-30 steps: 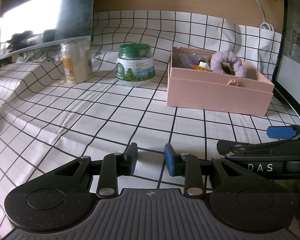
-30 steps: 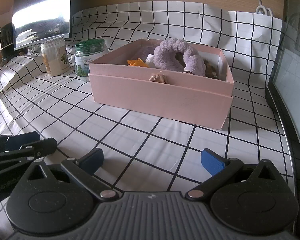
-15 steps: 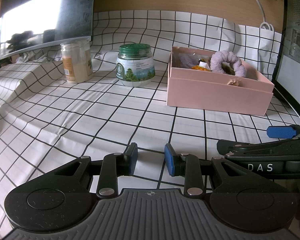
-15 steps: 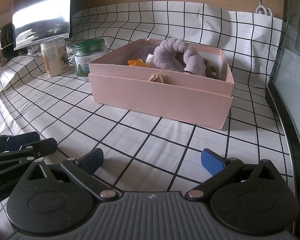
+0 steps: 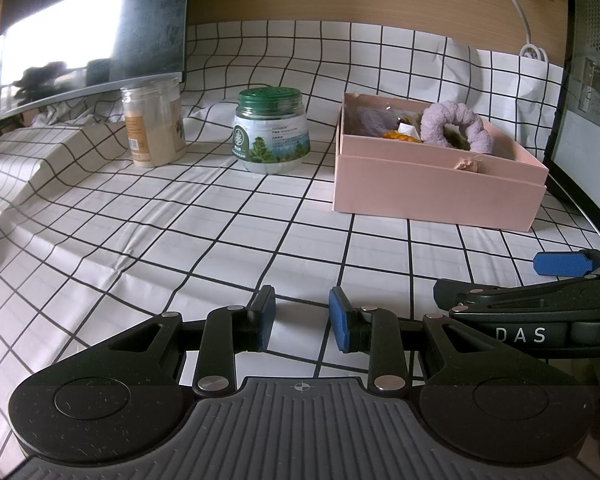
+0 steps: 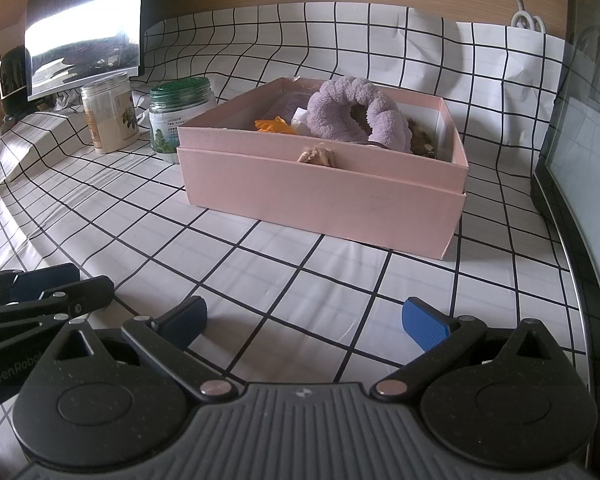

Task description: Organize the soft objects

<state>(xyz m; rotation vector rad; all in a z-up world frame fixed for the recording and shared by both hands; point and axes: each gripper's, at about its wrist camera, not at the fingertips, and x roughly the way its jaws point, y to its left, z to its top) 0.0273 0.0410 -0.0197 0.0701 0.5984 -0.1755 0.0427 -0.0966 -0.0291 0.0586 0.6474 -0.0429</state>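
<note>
A pink box point(image 6: 324, 196) stands on the checked cloth and also shows in the left wrist view point(image 5: 436, 196). Inside it lie a fluffy purple ring point(image 6: 356, 112), an orange soft piece point(image 6: 274, 125), a small beige piece point(image 6: 316, 156) at the front wall and a brown item point(image 6: 420, 140). My left gripper point(image 5: 302, 320) is empty with a narrow gap between its blue pads, low over the cloth, well short of the box. My right gripper point(image 6: 304, 320) is wide open and empty, in front of the box.
A green-lidded jar point(image 5: 271, 136) and a clear jar of pale powder point(image 5: 154, 124) stand left of the box. A monitor point(image 5: 88, 32) stands at the back left, a dark panel edge point(image 6: 572, 184) runs along the right, and a white cable point(image 5: 516, 4) hangs on the wall.
</note>
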